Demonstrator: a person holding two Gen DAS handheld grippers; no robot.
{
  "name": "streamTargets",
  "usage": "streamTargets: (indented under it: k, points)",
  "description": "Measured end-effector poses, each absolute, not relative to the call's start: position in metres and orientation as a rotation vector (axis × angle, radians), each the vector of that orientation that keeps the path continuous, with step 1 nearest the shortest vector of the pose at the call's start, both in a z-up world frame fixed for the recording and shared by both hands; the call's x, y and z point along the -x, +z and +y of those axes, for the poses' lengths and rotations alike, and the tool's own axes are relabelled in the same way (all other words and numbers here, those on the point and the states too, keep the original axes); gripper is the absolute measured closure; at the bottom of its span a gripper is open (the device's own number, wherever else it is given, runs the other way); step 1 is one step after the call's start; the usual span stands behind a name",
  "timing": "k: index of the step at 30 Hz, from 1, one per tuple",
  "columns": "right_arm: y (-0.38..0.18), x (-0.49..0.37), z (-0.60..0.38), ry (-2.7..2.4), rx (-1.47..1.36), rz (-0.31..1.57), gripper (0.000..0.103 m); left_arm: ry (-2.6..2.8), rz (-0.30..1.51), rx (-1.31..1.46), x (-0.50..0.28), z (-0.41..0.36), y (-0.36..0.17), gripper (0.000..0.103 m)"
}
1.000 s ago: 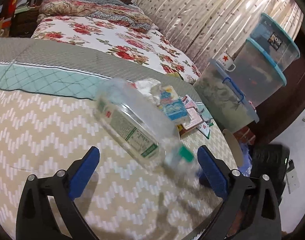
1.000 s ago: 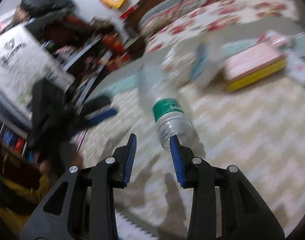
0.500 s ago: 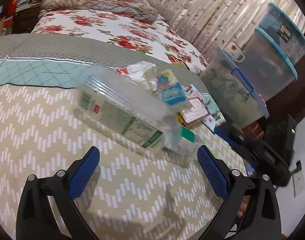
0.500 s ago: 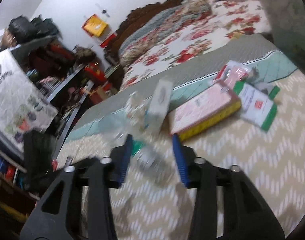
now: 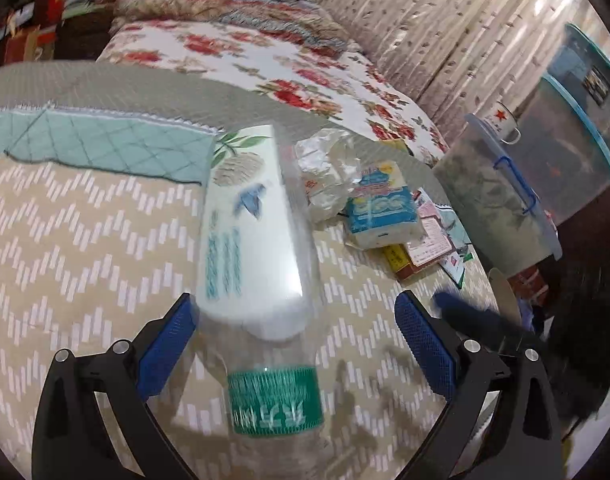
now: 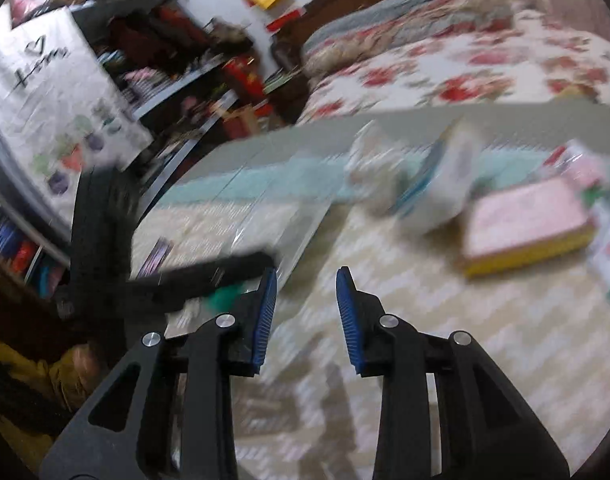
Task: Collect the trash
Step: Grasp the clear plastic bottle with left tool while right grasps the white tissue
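A clear plastic bottle (image 5: 265, 264) with a white printed label and a green band at its near end lies lengthwise on the zigzag bedspread (image 5: 85, 240). It rests between the wide-apart jaws of my left gripper (image 5: 293, 332), which is open; the right pad stands clear of it. In the blurred right wrist view the bottle (image 6: 283, 232) shows left of my right gripper (image 6: 307, 312). That gripper's jaws are closing, with a narrow gap and nothing between them. A blurred black finger (image 6: 225, 266) of the left gripper crosses beside it.
Beyond the bottle lie a crumpled clear wrapper (image 5: 329, 172), a blue-and-white tissue pack (image 5: 381, 212) and a pink-and-yellow book (image 6: 529, 224). Stacked storage bins (image 5: 501, 200) stand at the bed's right edge. A floral bed (image 5: 285, 64) lies behind. Cluttered shelves (image 6: 165, 80) are on the left.
The bottle has swung from lying crosswise to lying lengthwise, nearer, between my left jaws. Its neck has left my right gripper's jaws, and that gripper has drawn away empty.
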State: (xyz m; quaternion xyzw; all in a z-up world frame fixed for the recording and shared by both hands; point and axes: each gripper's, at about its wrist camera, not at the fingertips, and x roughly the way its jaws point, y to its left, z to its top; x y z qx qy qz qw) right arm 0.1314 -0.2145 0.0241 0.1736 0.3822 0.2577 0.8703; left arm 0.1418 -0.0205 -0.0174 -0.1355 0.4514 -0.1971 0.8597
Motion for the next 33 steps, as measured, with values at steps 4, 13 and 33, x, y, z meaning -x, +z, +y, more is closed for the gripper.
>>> streamTargets:
  k: [4, 13, 33]
  points:
    - [0.048, -0.168, -0.233, 0.433, -0.344, 0.767, 0.055, -0.36, 0.964, 0.223, -0.148, -0.027, -0.028, 0.009]
    - [0.036, -0.296, -0.154, 0.294, 0.031, 0.925, 0.033, -0.392, 0.921, 0.21, -0.142, -0.01, -0.028, 0.035]
    - [0.005, -0.049, -0.197, 0.254, -0.117, 0.902, 0.056, -0.662, 0.936, 0.162, -0.065, -0.015, -0.03, 0.035]
